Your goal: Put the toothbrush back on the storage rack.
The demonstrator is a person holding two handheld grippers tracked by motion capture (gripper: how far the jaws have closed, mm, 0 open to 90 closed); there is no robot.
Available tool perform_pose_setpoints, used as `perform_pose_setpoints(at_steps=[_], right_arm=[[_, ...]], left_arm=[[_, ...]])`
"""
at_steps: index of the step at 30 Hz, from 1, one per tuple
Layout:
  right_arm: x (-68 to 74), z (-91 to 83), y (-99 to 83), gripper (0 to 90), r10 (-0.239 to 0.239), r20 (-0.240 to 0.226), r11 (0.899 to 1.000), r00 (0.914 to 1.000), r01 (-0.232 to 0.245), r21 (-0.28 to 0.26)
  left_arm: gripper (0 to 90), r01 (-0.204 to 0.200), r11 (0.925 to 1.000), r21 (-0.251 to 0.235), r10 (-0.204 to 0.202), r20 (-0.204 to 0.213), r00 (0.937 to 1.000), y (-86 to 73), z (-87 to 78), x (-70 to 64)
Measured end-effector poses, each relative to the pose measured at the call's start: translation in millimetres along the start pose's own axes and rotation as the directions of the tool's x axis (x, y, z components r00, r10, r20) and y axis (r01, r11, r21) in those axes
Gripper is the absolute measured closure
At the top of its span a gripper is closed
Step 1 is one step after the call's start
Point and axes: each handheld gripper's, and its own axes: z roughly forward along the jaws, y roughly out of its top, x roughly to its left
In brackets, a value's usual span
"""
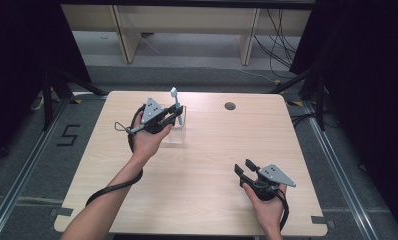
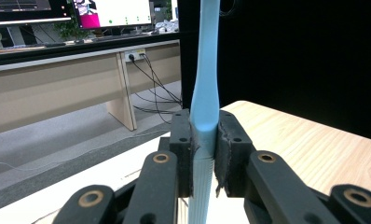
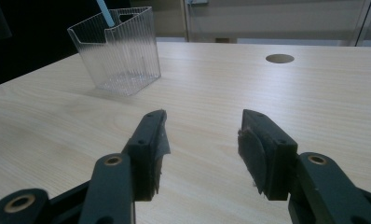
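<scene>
My left gripper [image 1: 176,116] is shut on a light blue toothbrush [image 1: 175,103], held upright with its head up, over a clear ribbed plastic holder [image 1: 179,134] at the far left-centre of the table. In the left gripper view the toothbrush [image 2: 205,107] is clamped between the two black pads, its lower ribbed handle running down out of frame. My right gripper [image 1: 243,167] rests near the front right of the table, open, with nothing between its fingers. From the right gripper view [image 3: 203,140] the holder [image 3: 118,51] stands ahead to the left, with the toothbrush's tip [image 3: 104,11] above it.
The light wooden table [image 1: 207,165] has a round cable hole [image 1: 230,106] near its far edge. Beyond the table are a wooden bench's legs, cables on the floor and black stands at both sides.
</scene>
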Motion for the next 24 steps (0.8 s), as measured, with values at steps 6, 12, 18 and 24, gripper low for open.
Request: perform_pose_setpoints(at_steps=[6, 12, 18, 24], right_arm=[[0.9, -1.2, 0.2, 51.0, 0.02, 0.007, 1.0, 0.9998, -0.02, 0.009], [1.5, -0.3, -0.6, 50.9, 0.017, 0.014, 1.0, 0.9998, -0.017, -0.001], [-0.7, -0.3, 0.1, 50.8, -0.018, 0.023, 1.0, 0.9996, 0.018, 0.001], [0.1, 0.1, -0.2, 50.7, -0.002, 0.009, 1.0, 1.0, 0.002, 0.008]], left_arm=[[78.0, 0.001, 1.0, 0.008, -0.001, -0.003, 1.0, -3.6, 3.2, -0.1], [78.0, 0.003, 0.9998, 0.021, -0.002, -0.006, 1.0, -8.1, 5.8, -0.8], [77.9, -0.005, 0.9993, 0.037, 0.005, -0.01, 0.9999, -11.9, 9.7, -0.8], [77.9, -0.014, 0.9984, 0.055, 0.015, -0.01, 0.9998, -15.9, 13.4, -1.6]])
